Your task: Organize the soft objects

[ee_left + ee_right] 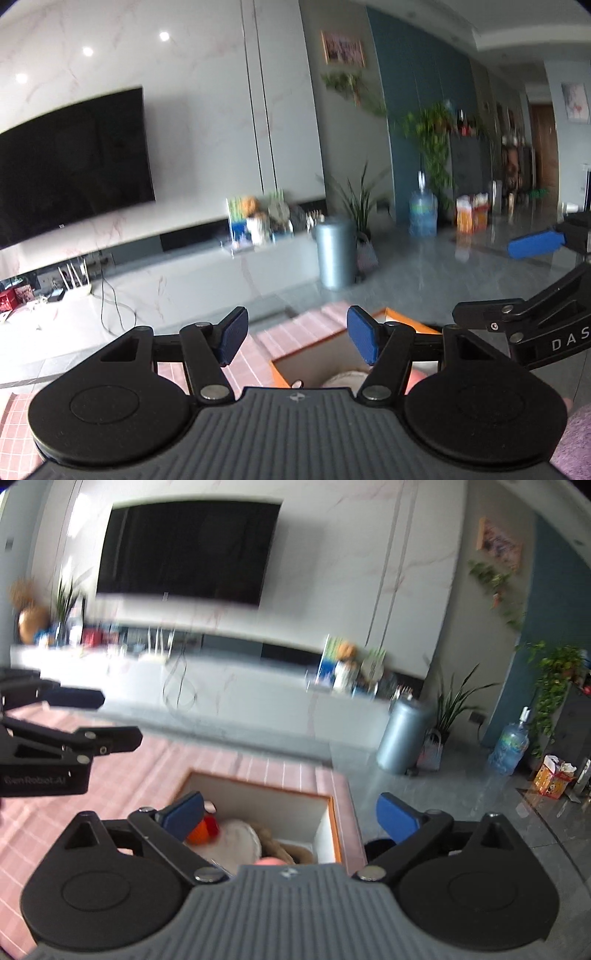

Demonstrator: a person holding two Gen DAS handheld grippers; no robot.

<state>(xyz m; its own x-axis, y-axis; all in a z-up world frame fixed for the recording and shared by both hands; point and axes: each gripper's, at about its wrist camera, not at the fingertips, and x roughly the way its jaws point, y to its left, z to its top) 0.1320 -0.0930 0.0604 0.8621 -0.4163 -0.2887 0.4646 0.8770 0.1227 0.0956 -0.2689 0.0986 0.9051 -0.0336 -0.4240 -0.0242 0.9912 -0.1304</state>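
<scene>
While the orange-rimmed box (325, 834) sits at lower centre of the right wrist view, soft toys (240, 840) are seen already lying inside it on the pink checked cloth (155, 760). The right gripper (291, 818) is spread wide and empty; the left gripper (295, 334) is likewise parted, with nothing gripped. A drop-off step is judged finished, so another soft object must be located next.
</scene>
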